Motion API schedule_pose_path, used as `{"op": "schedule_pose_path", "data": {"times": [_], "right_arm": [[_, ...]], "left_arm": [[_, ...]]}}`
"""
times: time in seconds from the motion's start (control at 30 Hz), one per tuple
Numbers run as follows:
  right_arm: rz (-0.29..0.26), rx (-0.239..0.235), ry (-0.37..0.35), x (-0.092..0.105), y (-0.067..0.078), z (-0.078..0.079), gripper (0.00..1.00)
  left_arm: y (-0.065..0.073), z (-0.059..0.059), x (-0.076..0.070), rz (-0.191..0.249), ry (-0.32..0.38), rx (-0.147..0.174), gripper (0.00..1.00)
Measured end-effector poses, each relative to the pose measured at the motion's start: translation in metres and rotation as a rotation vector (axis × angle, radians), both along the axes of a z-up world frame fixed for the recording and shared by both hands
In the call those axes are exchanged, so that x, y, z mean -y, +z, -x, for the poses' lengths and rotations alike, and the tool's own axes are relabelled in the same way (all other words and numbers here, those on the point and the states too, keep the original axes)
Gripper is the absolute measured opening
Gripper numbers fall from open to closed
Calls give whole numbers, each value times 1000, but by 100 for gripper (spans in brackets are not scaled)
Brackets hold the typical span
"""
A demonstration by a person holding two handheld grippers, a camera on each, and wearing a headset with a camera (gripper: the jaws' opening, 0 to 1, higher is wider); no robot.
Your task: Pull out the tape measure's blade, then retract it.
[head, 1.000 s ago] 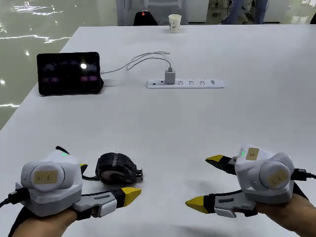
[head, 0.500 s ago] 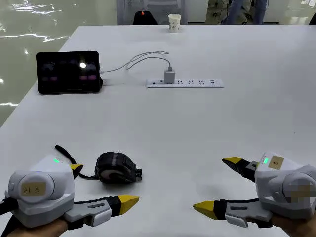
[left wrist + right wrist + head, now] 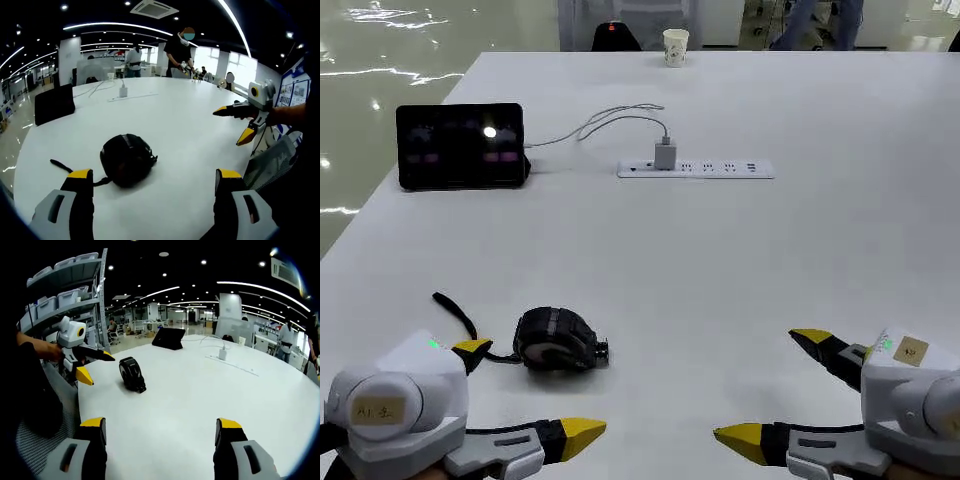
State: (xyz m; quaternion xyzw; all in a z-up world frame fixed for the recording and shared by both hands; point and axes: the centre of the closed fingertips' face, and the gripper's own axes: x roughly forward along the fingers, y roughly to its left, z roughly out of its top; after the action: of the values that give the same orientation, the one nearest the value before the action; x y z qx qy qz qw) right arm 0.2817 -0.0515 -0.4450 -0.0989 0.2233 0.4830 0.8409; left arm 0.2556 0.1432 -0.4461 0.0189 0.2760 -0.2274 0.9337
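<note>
A black tape measure (image 3: 557, 341) lies on the white table (image 3: 720, 250), its blade inside the case and a black wrist strap (image 3: 453, 310) trailing to its left. My left gripper (image 3: 528, 390) stands open at the near left, just short of the tape measure (image 3: 127, 159), with nothing between its yellow-tipped fingers. Open too is my right gripper (image 3: 778, 388), at the near right and well apart from the case (image 3: 132, 374). Each gripper view shows the other gripper: the right gripper (image 3: 240, 122) and the left gripper (image 3: 92, 366).
A dark tablet (image 3: 460, 146) stands at the back left. A white power strip (image 3: 696, 169) with a charger and cable lies mid-table. A paper cup (image 3: 675, 46) stands at the far edge. People stand beyond the table.
Both grippers have drawn back toward me and a little outward, away from the tape measure. The tape measure has stayed where it was.
</note>
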Motion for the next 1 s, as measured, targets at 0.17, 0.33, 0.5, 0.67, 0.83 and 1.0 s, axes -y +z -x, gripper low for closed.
{"op": "schedule_pose_path", "data": {"times": [0.17, 0.33, 0.5, 0.67, 0.83, 1.0], "right_arm": [[-20, 2, -20, 1, 4, 0, 94], [-21, 4, -30, 4, 4, 1, 98], [-15, -1, -25, 6, 2, 5, 99], [-8, 5, -19, 7, 2, 7, 99], [-14, 7, -17, 7, 4, 7, 99], [-16, 9, -15, 8, 5, 7, 99]], "left_arm": [[2, 1, 1, -3, -12, 10, 99], [7, 2, 1, -12, -24, 25, 99], [7, 6, 3, -19, -44, 23, 99], [7, 7, 3, -25, -46, 28, 99], [7, 8, 3, -25, -48, 25, 99], [7, 8, 3, -22, -52, 26, 99]]}}
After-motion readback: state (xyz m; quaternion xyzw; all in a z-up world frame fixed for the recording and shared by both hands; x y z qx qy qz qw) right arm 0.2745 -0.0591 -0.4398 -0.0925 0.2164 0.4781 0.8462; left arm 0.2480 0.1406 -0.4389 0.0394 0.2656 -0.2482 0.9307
